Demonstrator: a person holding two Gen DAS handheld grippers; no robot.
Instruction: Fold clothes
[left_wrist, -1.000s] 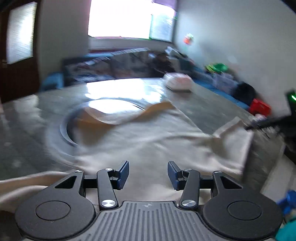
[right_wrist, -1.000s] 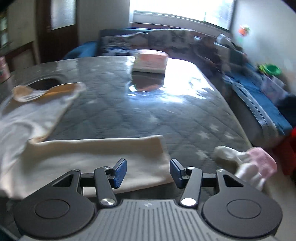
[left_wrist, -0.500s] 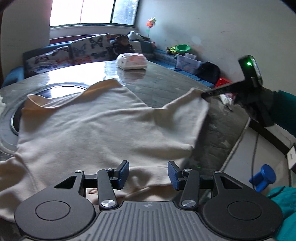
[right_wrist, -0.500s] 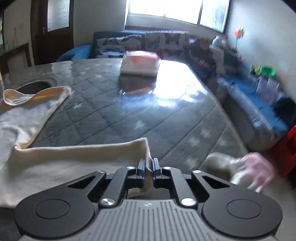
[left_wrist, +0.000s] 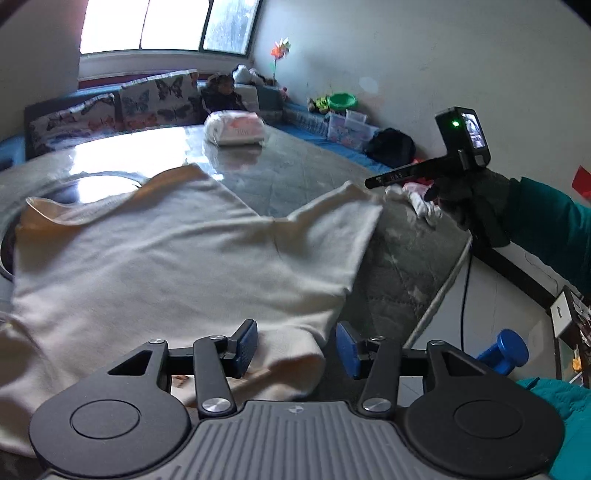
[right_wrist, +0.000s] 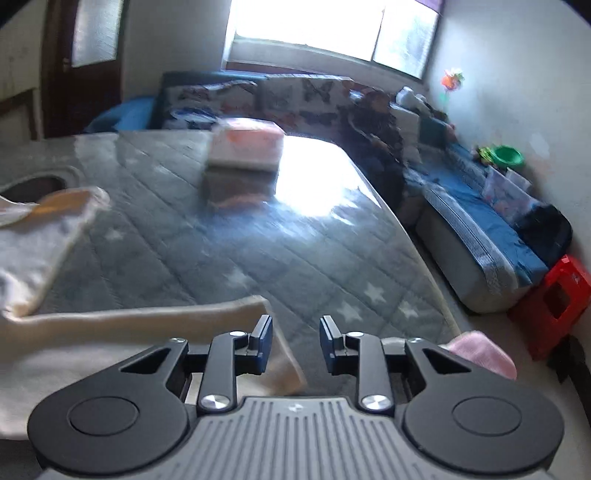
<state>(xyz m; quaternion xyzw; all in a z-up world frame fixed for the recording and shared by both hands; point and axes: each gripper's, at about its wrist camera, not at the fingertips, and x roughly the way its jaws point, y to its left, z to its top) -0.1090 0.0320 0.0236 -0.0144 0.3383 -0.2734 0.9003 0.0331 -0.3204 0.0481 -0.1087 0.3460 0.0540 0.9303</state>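
Cream shirt (left_wrist: 177, 258): spread flat on quilted table (right_wrist: 258, 251) ahead, ready for folding. Left gripper (left_wrist: 295, 343): released, hem corner between fingers. Right gripper (right_wrist: 295, 343): released, sleeve end just left.

Home living rm: butterfly-print sofa (left_wrist: 122, 107) under window (left_wrist: 162, 26), toys (left_wrist: 334, 101), quilted table cover (right_wrist: 258, 251).

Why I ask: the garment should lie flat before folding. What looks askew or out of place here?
The cream shirt is not flat: its near hem bunches up by the open left gripper, and one sleeve reaches the table's edge. A small white-and-pink cloth pile sits loose at that edge.
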